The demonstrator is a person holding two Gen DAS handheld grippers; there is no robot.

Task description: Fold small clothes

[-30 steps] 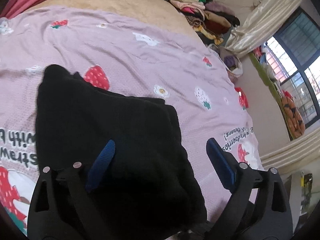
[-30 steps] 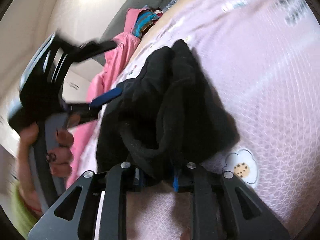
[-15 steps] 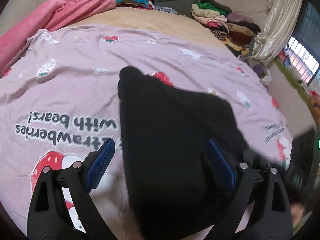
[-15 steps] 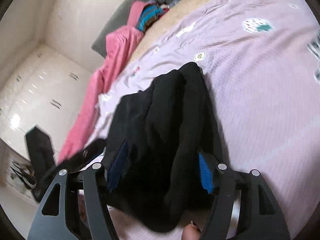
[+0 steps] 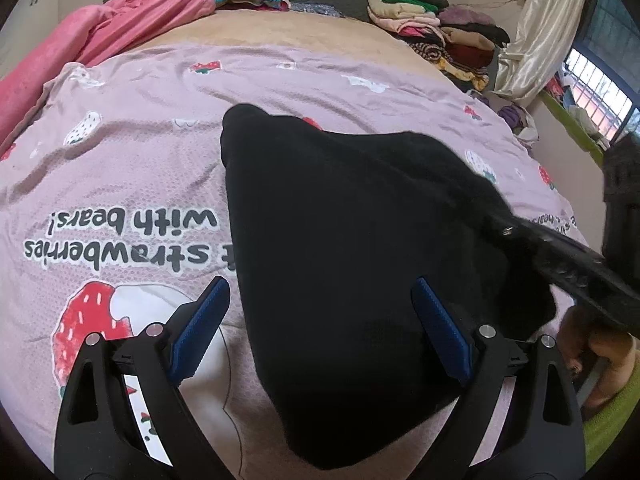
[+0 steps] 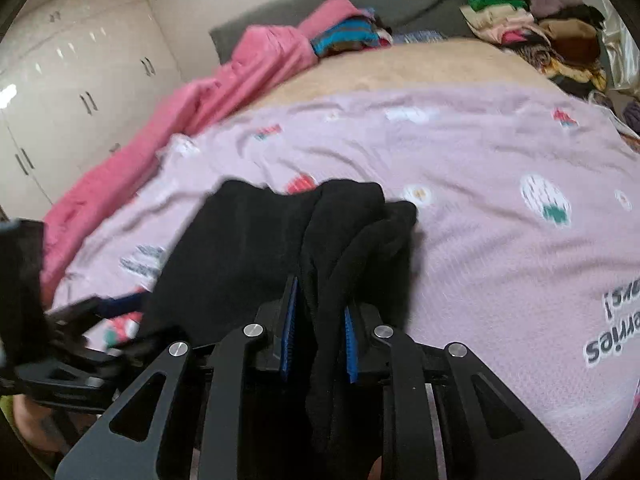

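A black garment (image 5: 344, 248) lies bunched on the pink strawberry-print blanket (image 5: 120, 168). My left gripper (image 5: 320, 320) hovers over its near part, open wide, with the cloth beneath and between the blue pads (image 5: 202, 328), which do not press it. My right gripper (image 6: 319, 320) is closing its jaws on a gathered fold of the same black garment (image 6: 344, 240), and the cloth fills the narrow gap between its pads. From the left wrist view, the right gripper (image 5: 580, 268) reaches in from the right edge. The left gripper (image 6: 80, 320) shows blurred at the left of the right wrist view.
A pink blanket (image 5: 120, 28) is heaped along the bed's far left. Stacks of folded clothes (image 5: 432, 28) sit at the far right corner near a curtain (image 5: 548, 20) and window. White wardrobe doors (image 6: 60, 92) stand left of the bed. A person's hand (image 5: 600, 352) holds the right gripper.
The right gripper opened, then closed again on a fold of the black garment and rolled upright. The left gripper swung left and now straddles the garment, still open.
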